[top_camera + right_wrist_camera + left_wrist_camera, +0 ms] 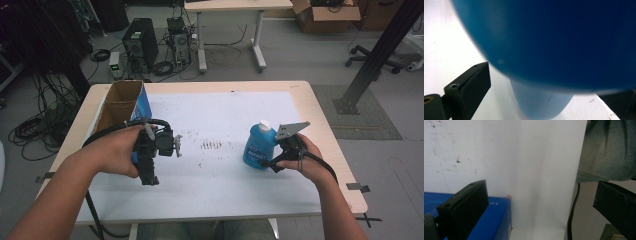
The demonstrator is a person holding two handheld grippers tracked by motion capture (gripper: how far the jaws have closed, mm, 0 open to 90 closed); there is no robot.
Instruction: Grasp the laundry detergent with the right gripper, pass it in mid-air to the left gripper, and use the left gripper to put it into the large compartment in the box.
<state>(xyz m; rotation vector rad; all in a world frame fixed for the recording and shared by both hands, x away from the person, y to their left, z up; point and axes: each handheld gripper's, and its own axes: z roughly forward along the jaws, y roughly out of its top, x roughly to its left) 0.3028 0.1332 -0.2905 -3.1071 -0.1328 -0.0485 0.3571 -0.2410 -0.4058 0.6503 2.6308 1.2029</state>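
Over on the white table mat [220,180], the blue bottle [259,146] stands upright, the right gripper [276,162] spread around its base, perhaps touching. Well apart, the left gripper [150,181], jaws wide, points down beside the cardboard box [120,107].

A workshop room with a grey floor and scattered equipment.

A light wooden bench [320,125] under a white sheet [225,165] stands near. Beyond it, computer towers [140,42] sit among tangled cables [40,132] at the far left, a second table [235,7] at the far middle, a cardboard carton [325,15], an office chair base [380,62] and a black slanted post [380,52] at the right.
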